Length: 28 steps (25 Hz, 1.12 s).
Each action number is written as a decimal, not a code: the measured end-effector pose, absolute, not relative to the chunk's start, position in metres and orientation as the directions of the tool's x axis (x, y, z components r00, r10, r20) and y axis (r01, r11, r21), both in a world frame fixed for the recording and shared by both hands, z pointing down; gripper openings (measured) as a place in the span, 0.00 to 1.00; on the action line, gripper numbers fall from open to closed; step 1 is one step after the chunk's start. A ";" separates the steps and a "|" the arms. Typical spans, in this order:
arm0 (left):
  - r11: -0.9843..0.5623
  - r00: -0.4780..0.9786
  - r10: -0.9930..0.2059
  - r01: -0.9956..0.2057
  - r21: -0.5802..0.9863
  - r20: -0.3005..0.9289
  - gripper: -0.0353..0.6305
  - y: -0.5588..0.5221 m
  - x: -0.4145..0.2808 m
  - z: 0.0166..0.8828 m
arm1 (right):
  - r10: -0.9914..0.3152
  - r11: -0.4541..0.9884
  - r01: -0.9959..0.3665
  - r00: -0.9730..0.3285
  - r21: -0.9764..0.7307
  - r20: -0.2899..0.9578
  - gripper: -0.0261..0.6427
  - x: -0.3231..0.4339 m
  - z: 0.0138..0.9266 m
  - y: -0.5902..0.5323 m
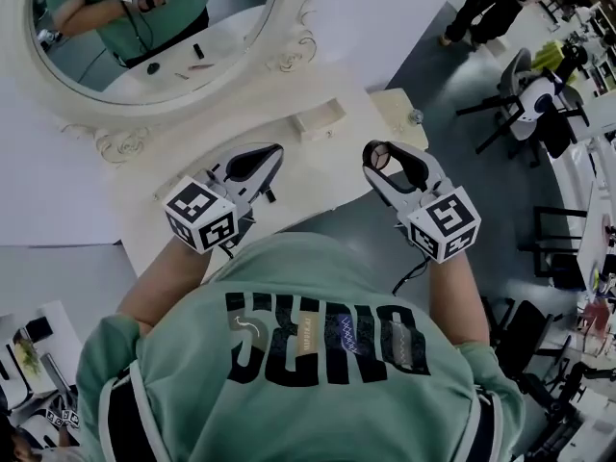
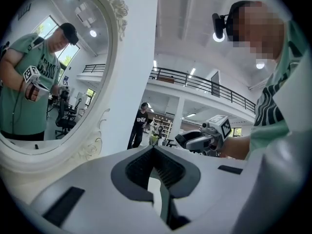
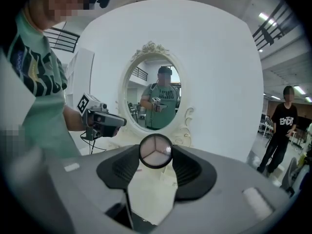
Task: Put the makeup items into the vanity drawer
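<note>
The right gripper (image 1: 379, 156) clamps a round, dark-rimmed three-shade makeup compact (image 3: 155, 151) over the cream vanity top (image 1: 318, 173), the left gripper (image 2: 153, 148) closed and empty; best carried level and released low inside the small cream drawer (image 1: 320, 118) beyond.

Large black block letters are printed across the green shirt (image 1: 318, 340) of the person wearing the camera and can only be read uncertainly as something like "SEND", while the white print on a bystander's black T-shirt (image 3: 284, 122) is too small to be read.
</note>
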<state>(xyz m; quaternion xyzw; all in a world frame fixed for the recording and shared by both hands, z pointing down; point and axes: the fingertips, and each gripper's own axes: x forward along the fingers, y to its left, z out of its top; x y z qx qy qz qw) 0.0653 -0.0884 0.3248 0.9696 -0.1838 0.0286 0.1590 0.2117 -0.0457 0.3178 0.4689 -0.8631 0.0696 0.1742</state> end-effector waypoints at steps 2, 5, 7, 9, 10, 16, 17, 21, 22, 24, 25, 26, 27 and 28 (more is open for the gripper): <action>-0.882 0.931 -0.347 -0.365 0.299 0.114 0.06 -0.087 0.068 0.323 | -0.785 0.553 -0.831 -0.501 0.049 0.366 0.37 0.213 0.316 -0.044; -0.881 0.930 -0.350 -0.368 0.298 0.114 0.06 -0.086 0.068 0.323 | -0.780 0.559 -0.828 -0.507 0.046 0.366 0.37 0.213 0.315 -0.043; -0.877 0.928 -0.355 -0.373 0.302 0.116 0.06 -0.088 0.067 0.326 | -0.773 0.565 -0.824 -0.514 0.036 0.372 0.37 0.212 0.317 -0.045; -0.872 0.923 -0.366 -0.385 0.301 0.122 0.06 -0.092 0.065 0.331 | -0.759 0.573 -0.819 -0.520 0.025 0.392 0.37 0.210 0.322 -0.053; -0.871 0.919 -0.373 -0.394 0.295 0.126 0.06 -0.095 0.065 0.335 | -0.750 0.579 -0.815 -0.522 0.020 0.406 0.37 0.208 0.326 -0.059; -0.851 0.902 -0.399 -0.432 0.298 0.166 0.06 -0.132 0.066 0.377 | -0.666 0.596 -0.803 -0.502 -0.011 0.552 0.37 0.201 0.394 -0.130; -0.846 0.901 -0.399 -0.434 0.310 0.172 0.06 -0.138 0.066 0.386 | -0.649 0.591 -0.806 -0.490 -0.020 0.581 0.37 0.203 0.413 -0.144; -0.830 0.901 -0.387 -0.433 0.352 0.196 0.06 -0.157 0.069 0.421 | -0.570 0.542 -0.836 -0.444 -0.090 0.691 0.37 0.215 0.490 -0.195; -0.828 0.902 -0.382 -0.431 0.359 0.202 0.06 -0.159 0.069 0.429 | -0.548 0.530 -0.842 -0.433 -0.103 0.716 0.37 0.218 0.508 -0.204; -0.824 0.903 -0.375 -0.429 0.369 0.210 0.06 -0.163 0.069 0.442 | -0.509 0.515 -0.850 -0.408 -0.113 0.758 0.37 0.224 0.542 -0.220; -0.823 0.903 -0.373 -0.428 0.374 0.214 0.06 -0.165 0.069 0.449 | -0.491 0.510 -0.853 -0.396 -0.113 0.776 0.37 0.227 0.556 -0.226; -0.820 0.903 -0.369 -0.427 0.381 0.218 0.06 -0.166 0.068 0.455 | -0.475 0.506 -0.855 -0.386 -0.114 0.791 0.37 0.229 0.570 -0.231; -0.817 0.904 -0.364 -0.425 0.389 0.222 0.06 -0.166 0.068 0.461 | -0.460 0.504 -0.856 -0.377 -0.114 0.804 0.37 0.231 0.581 -0.235; -0.816 0.906 -0.359 -0.422 0.395 0.225 0.06 -0.167 0.068 0.466 | -0.449 0.503 -0.857 -0.370 -0.112 0.814 0.37 0.232 0.590 -0.240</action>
